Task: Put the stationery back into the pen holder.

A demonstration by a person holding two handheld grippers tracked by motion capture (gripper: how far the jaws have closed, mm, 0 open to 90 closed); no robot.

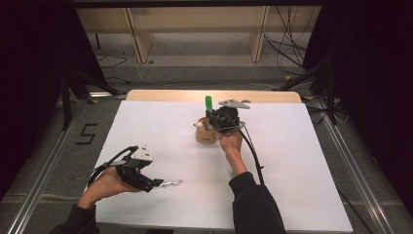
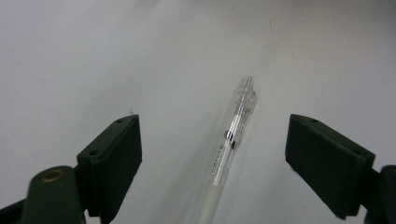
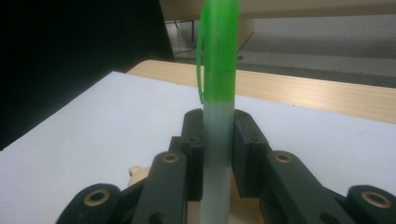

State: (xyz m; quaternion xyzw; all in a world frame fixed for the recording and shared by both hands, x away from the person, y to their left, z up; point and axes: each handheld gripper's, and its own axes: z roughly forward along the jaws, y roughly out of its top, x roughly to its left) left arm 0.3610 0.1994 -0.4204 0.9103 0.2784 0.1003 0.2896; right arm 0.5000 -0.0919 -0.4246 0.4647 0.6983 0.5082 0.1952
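Note:
A green-capped marker with a pale barrel stands upright between the jaws of my right gripper, which is shut on it. In the high view the marker's green cap sticks up above my right gripper, over a small tan wooden holder on the white table. A clear plastic pen lies on the white surface between the wide-apart jaws of my left gripper, which is open and not touching it. The pen lies just ahead of my left gripper near the table's front left.
The white sheet covers the table, with a wooden strip at its far edge. A light wooden bench frame and floor cables lie beyond. Dark stands flank the table on both sides.

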